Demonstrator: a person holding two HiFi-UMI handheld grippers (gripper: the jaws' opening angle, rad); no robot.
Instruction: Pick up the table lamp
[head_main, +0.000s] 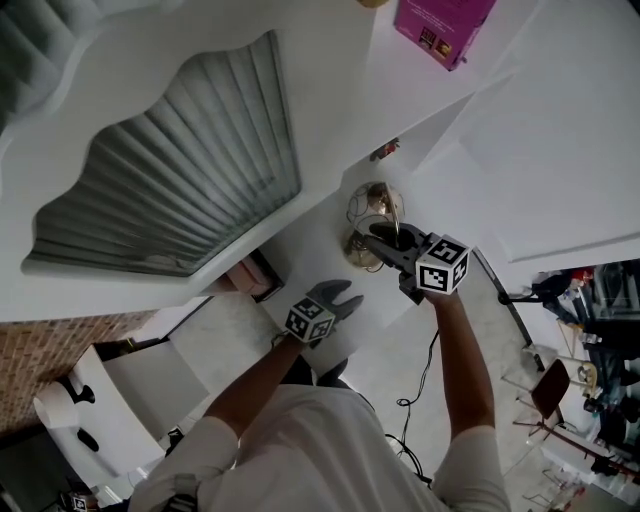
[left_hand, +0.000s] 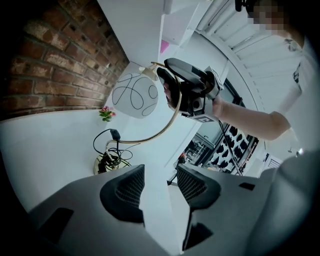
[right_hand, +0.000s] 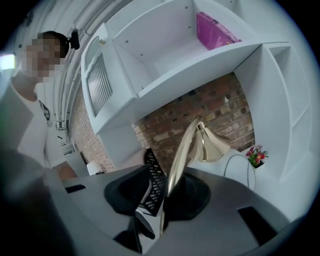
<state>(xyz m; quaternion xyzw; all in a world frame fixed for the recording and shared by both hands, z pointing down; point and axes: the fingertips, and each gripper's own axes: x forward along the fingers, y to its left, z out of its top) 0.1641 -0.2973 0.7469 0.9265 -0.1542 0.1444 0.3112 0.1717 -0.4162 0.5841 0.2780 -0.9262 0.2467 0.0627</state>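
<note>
My right tongs (right_hand: 165, 186) are clamped on the curved brass stem of the table lamp (right_hand: 183, 149), just below its shade. The lamp's base sits on the white tabletop (left_hand: 50, 145). My left tongs (left_hand: 158, 188) hover near the lamp, jaws partly apart and empty.

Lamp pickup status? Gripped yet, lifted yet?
Done: the right claw is at the table lamp and looks shut on its brass stem.
In hand: only that grip. The left claw is open and empty, short of the lamp.
Left: the lift. The base appears to sit on the white tabletop.
</note>
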